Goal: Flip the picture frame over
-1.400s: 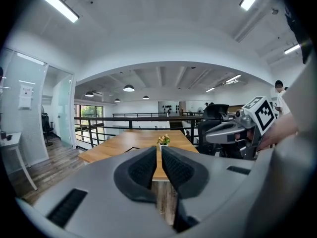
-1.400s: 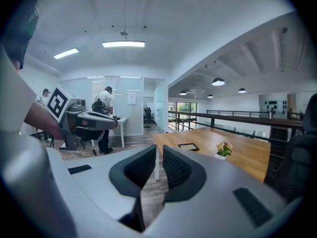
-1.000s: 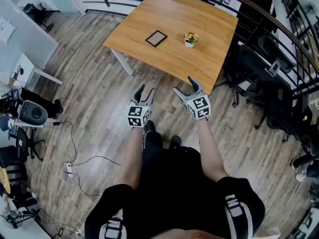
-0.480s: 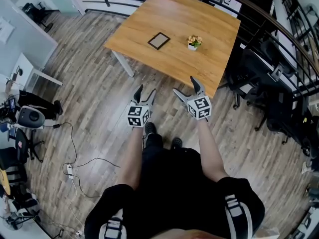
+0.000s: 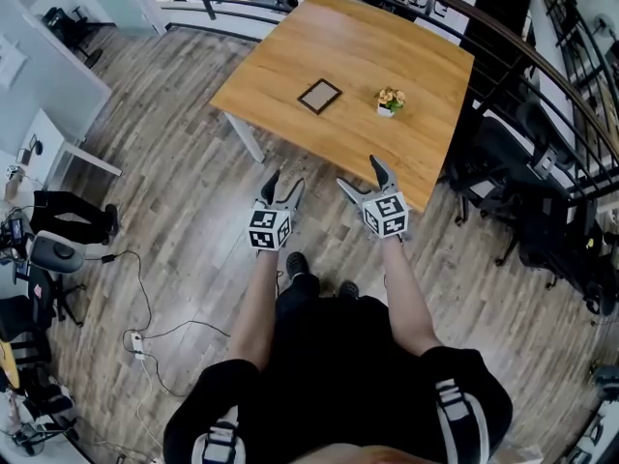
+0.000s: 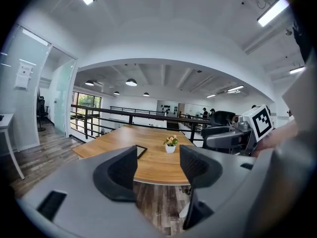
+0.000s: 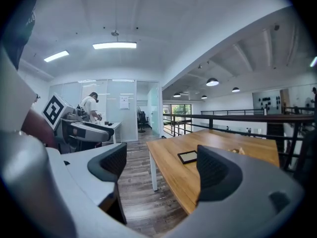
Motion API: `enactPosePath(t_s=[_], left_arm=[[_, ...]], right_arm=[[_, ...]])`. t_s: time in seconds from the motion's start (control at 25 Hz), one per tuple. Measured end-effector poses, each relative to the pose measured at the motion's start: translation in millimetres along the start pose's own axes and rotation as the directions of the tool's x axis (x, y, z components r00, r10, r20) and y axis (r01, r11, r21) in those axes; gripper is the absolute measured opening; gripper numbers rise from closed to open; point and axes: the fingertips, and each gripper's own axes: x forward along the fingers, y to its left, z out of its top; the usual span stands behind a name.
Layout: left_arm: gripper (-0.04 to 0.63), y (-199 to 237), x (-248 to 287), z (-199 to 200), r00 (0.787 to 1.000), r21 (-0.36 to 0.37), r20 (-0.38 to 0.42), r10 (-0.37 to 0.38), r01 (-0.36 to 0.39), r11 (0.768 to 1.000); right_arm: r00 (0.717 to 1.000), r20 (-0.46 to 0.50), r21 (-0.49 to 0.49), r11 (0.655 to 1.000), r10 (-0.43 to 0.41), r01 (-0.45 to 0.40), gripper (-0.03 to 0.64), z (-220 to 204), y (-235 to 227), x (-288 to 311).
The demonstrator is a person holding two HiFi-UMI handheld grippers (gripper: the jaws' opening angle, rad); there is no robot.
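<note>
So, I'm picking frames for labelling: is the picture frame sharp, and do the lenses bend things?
Head view: frame small but sharp, light even, railing bowed. Left gripper view: strong fisheye, dark corners, frame partly behind a jaw. Right gripper view: same fisheye, frame unobstructed.

We face the surface [image 5: 290, 66] at twelve o'clock. On it lies the picture frame [image 5: 319, 96], with the potted plant [image 5: 390, 101] at its three o'clock, apart from it. Our left tool [image 5: 283, 180] and right tool [image 5: 359, 172] hang side by side at the surface's six o'clock. Office chairs [image 5: 493, 148] stand at two o'clock.
</note>
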Motion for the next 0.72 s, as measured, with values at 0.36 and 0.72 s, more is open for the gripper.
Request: enactPosePath(t_s=[0.36,0.72], left_arm=[[0.27,71,20,15,1.0,-0.014,-0.002,-0.022,0.022,1.0],[0.27,111,39,29,0.997,-0.009,0.003,-0.083,0.083,0.997]], right_arm=[[0.999,-0.002,-0.009,0.999,-0.048,0.048,0.437,24,4,66],[0.994,-0.002,-0.016,0.994,-0.108,0.108,0.426,33,10,103]])
